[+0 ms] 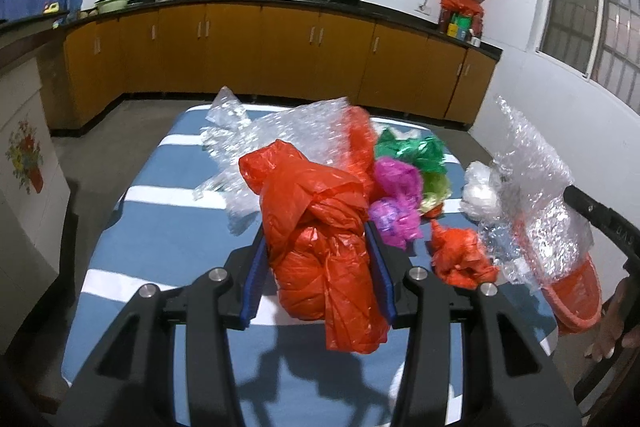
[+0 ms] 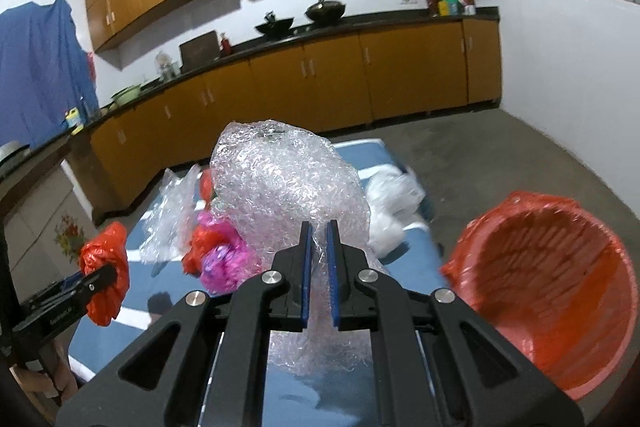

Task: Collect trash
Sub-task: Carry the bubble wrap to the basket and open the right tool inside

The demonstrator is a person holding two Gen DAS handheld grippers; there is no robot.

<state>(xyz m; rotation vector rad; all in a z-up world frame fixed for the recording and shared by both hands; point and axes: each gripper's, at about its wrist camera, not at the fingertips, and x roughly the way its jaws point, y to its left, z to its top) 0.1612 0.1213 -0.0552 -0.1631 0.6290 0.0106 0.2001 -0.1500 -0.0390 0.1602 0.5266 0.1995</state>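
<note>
- While both grippers hold trash above a blue-and-white striped table (image 1: 168, 227), the red bin (image 2: 560, 291) lined with a red bag sits past the table's right edge, mouth open and tilted toward the right wrist camera.
- From the right gripper (image 2: 319, 239), the bin lies to the right and slightly below, close by; from the left wrist view its rim (image 1: 576, 307) shows only at the far right, well beyond the left gripper.
- The right gripper's blue pads are drawn narrow, pinching a big wad of clear bubble wrap (image 2: 288, 187) that balloons upward and forward from the jaws and also hangs beneath them.
- The left gripper (image 1: 320, 259) is clamped around a crumpled red plastic bag (image 1: 320, 235); the bundle's long axis runs along the fingers, with a loose tail drooping below.
- Judging by position, the right hand is nearer the bin, so its bubble wrap looks due to go in first, with a short swing to the right.
- Still on the table: more bubble wrap (image 1: 280, 135), magenta plastic (image 1: 396, 203), green plastic (image 1: 412, 151), a small red scrap (image 1: 460, 259), and a white bag (image 2: 392, 203) near the bin side.
</note>
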